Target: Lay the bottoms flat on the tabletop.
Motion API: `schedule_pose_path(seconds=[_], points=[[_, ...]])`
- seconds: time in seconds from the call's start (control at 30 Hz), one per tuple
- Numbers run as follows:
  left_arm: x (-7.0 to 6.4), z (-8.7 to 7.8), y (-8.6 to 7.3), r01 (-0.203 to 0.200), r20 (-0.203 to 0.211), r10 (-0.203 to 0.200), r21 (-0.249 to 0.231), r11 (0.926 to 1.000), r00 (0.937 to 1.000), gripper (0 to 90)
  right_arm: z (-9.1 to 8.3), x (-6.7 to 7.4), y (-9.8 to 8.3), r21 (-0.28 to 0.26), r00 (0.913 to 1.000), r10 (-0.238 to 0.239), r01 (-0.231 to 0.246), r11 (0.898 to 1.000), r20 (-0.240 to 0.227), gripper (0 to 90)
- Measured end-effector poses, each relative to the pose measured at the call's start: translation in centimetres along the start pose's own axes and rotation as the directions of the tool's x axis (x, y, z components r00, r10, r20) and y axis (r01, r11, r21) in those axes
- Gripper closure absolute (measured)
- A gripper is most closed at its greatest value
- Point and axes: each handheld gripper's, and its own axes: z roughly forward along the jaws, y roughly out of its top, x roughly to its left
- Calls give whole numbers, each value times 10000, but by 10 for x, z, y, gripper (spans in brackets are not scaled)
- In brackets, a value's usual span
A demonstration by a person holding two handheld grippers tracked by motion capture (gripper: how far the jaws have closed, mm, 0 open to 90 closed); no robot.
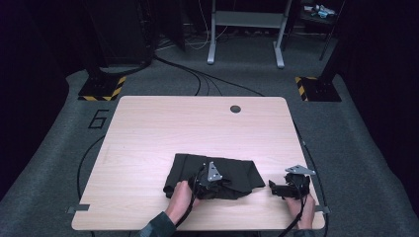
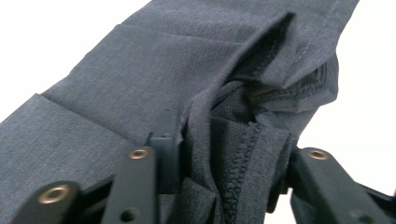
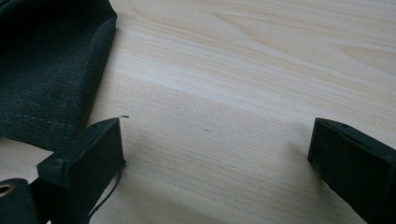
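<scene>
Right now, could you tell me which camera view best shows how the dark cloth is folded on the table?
The high view: it shows the whole dark cloth folded on the table, bunched beneath the left hand-held gripper. The left gripper view shows close-up seams and gathered folds between its jaws; the right gripper view catches one hemmed corner beside open jaws.

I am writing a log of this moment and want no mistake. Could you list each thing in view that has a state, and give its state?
Dark cloth: on the table, partly folded, bunched where it is gripped.
Left tool: shut on the dark cloth, folds pinched between its jaws.
Right tool: open, jaws wide apart over bare wood, holding nothing, beside the cloth's edge.
Table: bare wood apart from the cloth.
</scene>
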Motion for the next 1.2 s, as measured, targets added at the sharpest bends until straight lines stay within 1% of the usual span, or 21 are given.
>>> schedule_pose_path(seconds=[0.07,0.17,0.2,0.23,0.3,0.37,0.43,0.57,0.63,0.67,0.77,0.87,0.9,0.93,0.97,1.0,1.07,1.1,1.13,1.17,1.2], points=[[1,-1,0,-12,-41,12,-30,10000,10000,635,0,0,0,-5,10000,4,-4,10000,0,28],[3,-4,2,60,-13,-60,-104,9999,10000,655,0,0,0,-10,10000,44,-44,10000,0,28],[4,-6,3,14,-63,-15,-133,9999,10000,659,0,0,0,-14,10000,56,-56,10000,-13,29],[4,-8,4,53,-97,-55,-244,9997,9999,661,0,0,0,-2,10000,-6,6,10000,-1,28],[6,-12,6,0,-112,-4,-325,9995,9999,664,0,0,0,-8,10000,12,-12,10000,1,30],[9,-17,8,71,-113,-77,-488,9988,9999,664,0,0,0,-8,10000,19,-19,10000,5,30],[11,-22,10,68,-236,-84,-667,9977,9997,664,0,0,0,-8,10000,13,-13,10000,5,30],[16,-30,12,169,-314,-199,-917,9956,9993,665,0,0,0,-14,10000,21,-21,10000,9,31],[19,-36,14,145,-410,-188,-1019,9947,9990,665,0,0,0,-10,10000,21,-21,10000,9,31],[20,-38,14,207,-480,-264,-1162,9930,9985,666,0,0,0,-17,10000,24,-24,10000,8,31],[24,-45,14,268,-556,-343,-1302,9911,9979,666,0,0,0,-17,10000,20,-20,10000,12,32],[28,-53,14,425,-634,-526,-1526,9874,9966,666,0,0,0,-8,10000,23,-23,10000,13,31],[29,-55,14,515,-707,-643,-1693,9842,9954,666,0,0,0,-9,10000,19,-19,10000,10,31],[31,-58,14,479,-782,-621,-1727,9838,9950,667,0,0,0,-8,10000,23,-23,10000,12,31],[33,-61,13,562,-797,-713,-1780,9824,9943,667,0,0,0,-8,10000,23,-23,10000,12,31],[34,-63,13,630,-852,-809,-1948,9788,9931,667,0,0,0,-7,10000,22,-22,10000,12,31],[37,-67,12,690,-904,-889,-2032,9767,9919,667,0,0,0,-17,10000,23,-23,10000,15,32],[39,-70,11,727,-962,-949,-2129,9744,9908,667,0,0,0,-13,10000,21,-21,10000,16,32],[40,-73,11,720,-990,-952,-2154,9739,9905,667,0,0,0,-9,10000,24,-24,10000,17,32],[42,-75,10,748,-1037,-1004,-2263,9712,9895,667,0,0,0,-11,10000,28,-28,10000,18,32],[43,-77,9,748,-1066,-1011,-2267,9711,9891,667,0,0,0,-10,10000,24,-24,10000,15,32]])
